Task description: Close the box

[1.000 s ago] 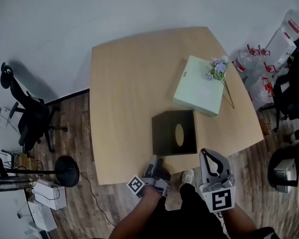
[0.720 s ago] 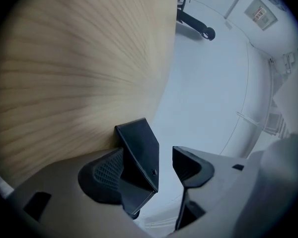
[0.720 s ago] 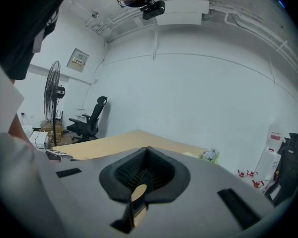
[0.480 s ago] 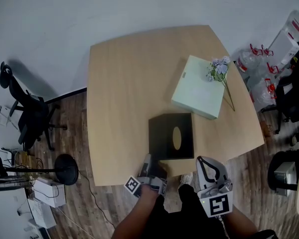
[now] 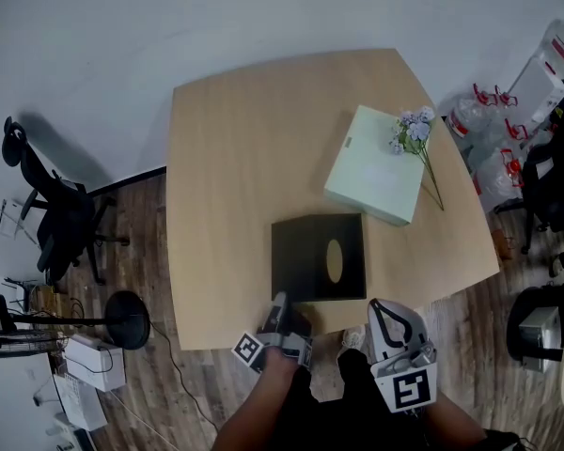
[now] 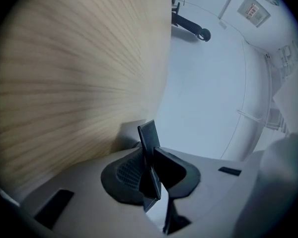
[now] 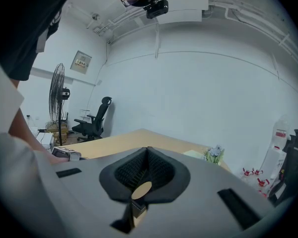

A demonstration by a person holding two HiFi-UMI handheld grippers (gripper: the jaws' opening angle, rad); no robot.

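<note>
A flat black box (image 5: 305, 252) with an oval hole in its top lies near the table's front edge. At the box's near left corner, my left gripper (image 5: 281, 303) has its jaws closing on a thin black flap (image 6: 149, 138) of the box, which stands between the pads in the left gripper view. My right gripper (image 5: 388, 310) hangs just off the table's front edge, right of the box. Its jaws (image 7: 148, 153) are shut with nothing between them.
A pale green box (image 5: 374, 163) lies beyond the black one, with a sprig of artificial flowers (image 5: 412, 130) on its right corner. The wooden table (image 5: 226, 177) is bare on its left half. An office chair (image 5: 61, 219) and a fan base (image 5: 127, 322) stand on the floor to the left, bags (image 5: 508, 111) to the right.
The black box's left edge has spread to the left. My left gripper has shifted slightly left at the box's near corner, and my right gripper has eased back a little.
</note>
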